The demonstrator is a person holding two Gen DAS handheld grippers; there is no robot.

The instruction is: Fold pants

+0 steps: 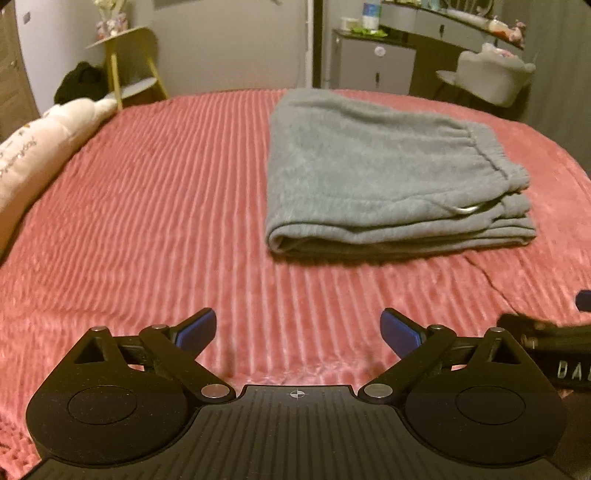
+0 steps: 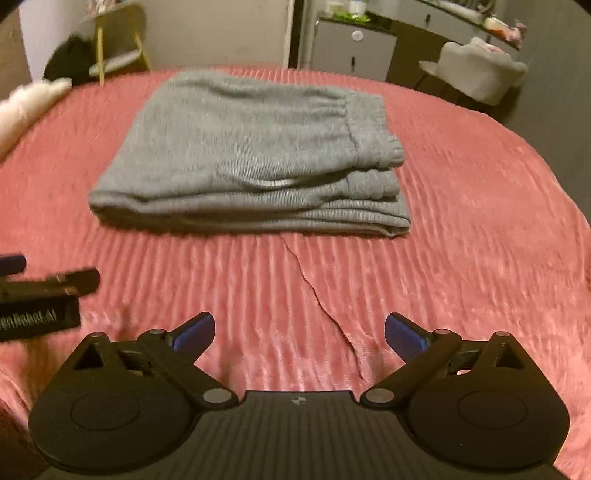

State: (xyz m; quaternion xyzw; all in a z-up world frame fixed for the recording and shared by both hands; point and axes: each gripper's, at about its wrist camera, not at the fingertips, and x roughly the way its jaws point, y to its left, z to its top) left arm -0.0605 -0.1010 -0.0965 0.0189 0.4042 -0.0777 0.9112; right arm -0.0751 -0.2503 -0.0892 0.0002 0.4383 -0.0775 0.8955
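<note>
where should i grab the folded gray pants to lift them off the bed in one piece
Probably the rounded fold edge of the gray pants, nearest the hand-held grippers, approached low from the near side. All layers join there; the waistband end is loose and stepped.

A home bedroom — a bed [image 1: 166, 206] under a pink ribbed blanket, a plush pillow [image 1: 40, 147], a cluttered dresser [image 1: 436, 22].

Folded grey pants [image 2: 251, 155] lie on the pink bedspread [image 2: 480, 258]; right tongs [image 2: 299, 332] gape, empty
</note>
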